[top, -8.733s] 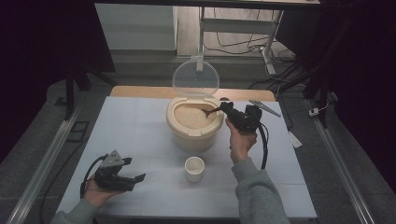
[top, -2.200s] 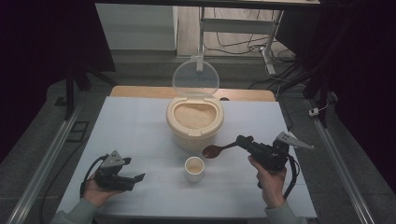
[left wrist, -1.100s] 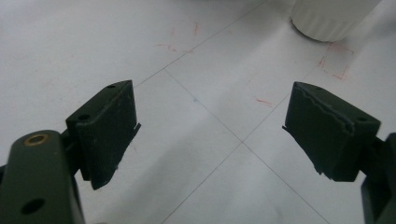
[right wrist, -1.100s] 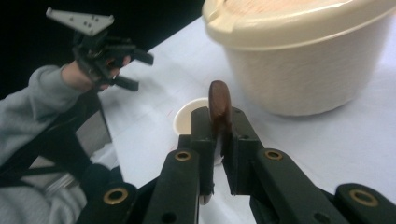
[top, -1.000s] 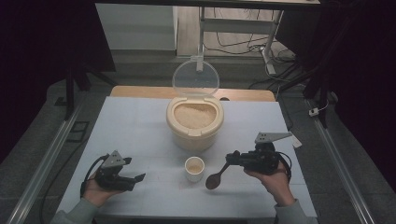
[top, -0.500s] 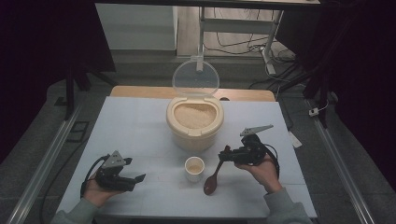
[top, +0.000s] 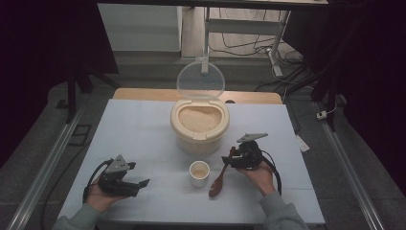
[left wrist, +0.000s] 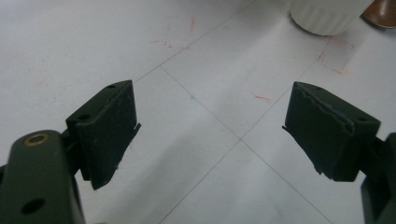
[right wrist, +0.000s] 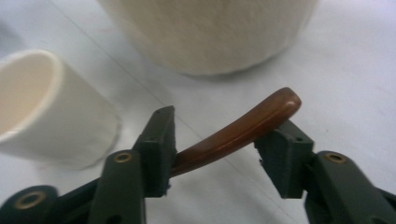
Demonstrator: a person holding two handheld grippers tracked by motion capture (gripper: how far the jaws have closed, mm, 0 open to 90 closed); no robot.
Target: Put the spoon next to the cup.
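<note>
A brown wooden spoon point(top: 218, 182) lies with its bowl on the white table point(top: 143, 129), just right of a small white cup point(top: 199, 173). Its handle point(right wrist: 243, 129) runs slantwise between the jaws of my right gripper point(top: 230, 160) point(right wrist: 220, 135). Those jaws have just been opening and stand apart, no longer pinching the handle. A cream container of rice point(top: 199, 125), its clear lid point(top: 200, 79) raised, stands behind the cup point(right wrist: 46, 112). My left gripper point(top: 141, 184) point(left wrist: 210, 116) rests open near the front left, nothing between its jaws.
The rice container's wall point(right wrist: 210, 32) rises close ahead of the right gripper. In the left gripper view the cup's base point(left wrist: 327, 16) and the spoon's bowl point(left wrist: 380, 9) lie at the far edge. The table's front edge is close to both hands.
The right hand moved left and down toward the cup. The spoon's bowl settled on the table and the right jaws spread apart from the handle. The left hand stayed still.
</note>
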